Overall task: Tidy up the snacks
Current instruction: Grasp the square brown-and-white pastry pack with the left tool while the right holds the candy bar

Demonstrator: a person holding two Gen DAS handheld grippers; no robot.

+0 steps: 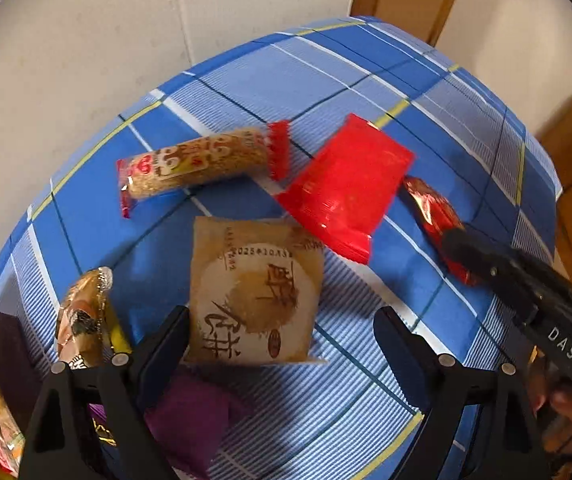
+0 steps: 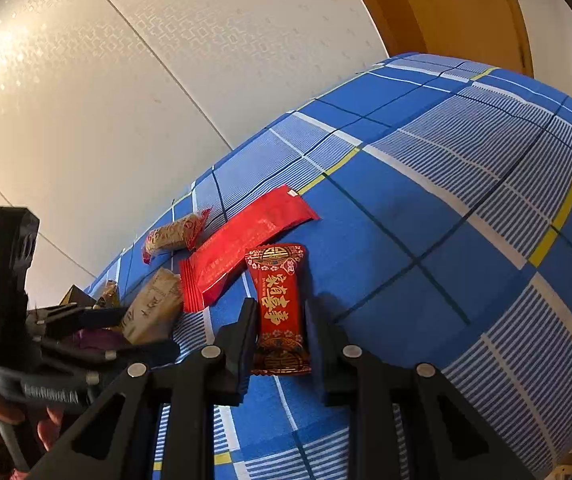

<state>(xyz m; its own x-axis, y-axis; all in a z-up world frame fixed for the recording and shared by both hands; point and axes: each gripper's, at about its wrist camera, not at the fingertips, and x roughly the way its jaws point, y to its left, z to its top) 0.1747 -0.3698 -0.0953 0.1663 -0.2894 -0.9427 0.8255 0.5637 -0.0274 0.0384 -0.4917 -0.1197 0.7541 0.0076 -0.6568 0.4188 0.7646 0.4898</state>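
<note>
Your left gripper [image 1: 282, 344] stood wide open low in the left wrist frame, its jaws spread with the tan square packet [image 1: 254, 292] between them, touching neither finger that I could see. Your right gripper [image 2: 280, 344] sat at lower centre of its own frame, jaws part-closed around the dark red candy [image 2: 282, 308]; whether they actually pinched it, I could not tell. The flat red pouch [image 1: 345, 188] lay centre right in the left frame, the long cereal bar [image 1: 202, 164] up to its left, all on the blue checked cloth [image 1: 365, 380]. A purple packet [image 1: 194, 420] showed at bottom left, behind the left finger, beside a golden wrapper [image 1: 82, 316].
</note>
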